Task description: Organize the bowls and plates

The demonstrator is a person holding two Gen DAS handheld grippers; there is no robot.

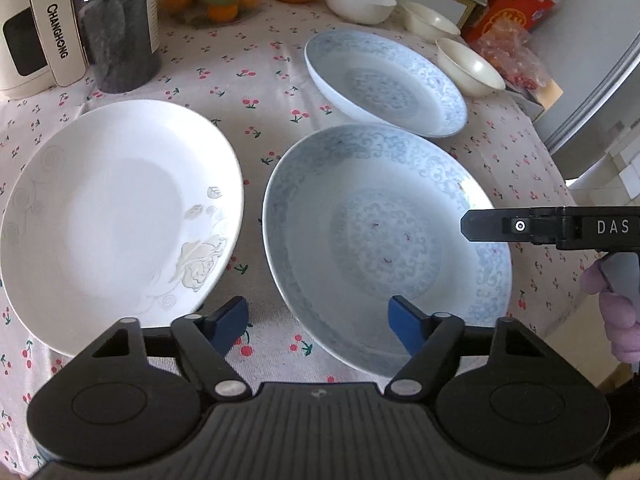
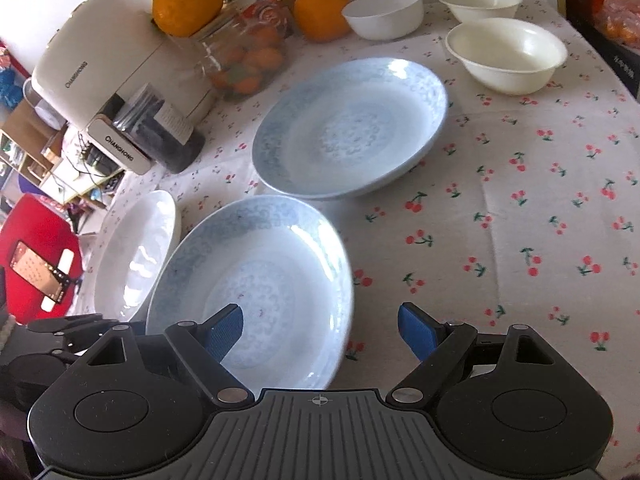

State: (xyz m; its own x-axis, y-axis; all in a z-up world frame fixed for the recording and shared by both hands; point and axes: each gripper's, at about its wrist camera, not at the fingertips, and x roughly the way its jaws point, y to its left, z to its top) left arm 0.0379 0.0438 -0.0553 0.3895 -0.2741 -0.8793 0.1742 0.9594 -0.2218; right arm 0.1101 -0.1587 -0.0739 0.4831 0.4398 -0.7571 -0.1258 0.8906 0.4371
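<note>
A white plate with a faint rose print lies at the left. A blue-patterned plate lies near me on the right, a second blue plate behind it. Three white bowls stand at the back. My left gripper is open and empty, low over the gap between the white plate and the near blue plate. My right gripper is open, its jaws either side of the right rim of the near blue plate. The right gripper's side shows in the left wrist view.
The table has a cherry-print cloth. At the back left stand a cream appliance, a dark jar, a glass jar of small oranges and large oranges. A red box sits back right.
</note>
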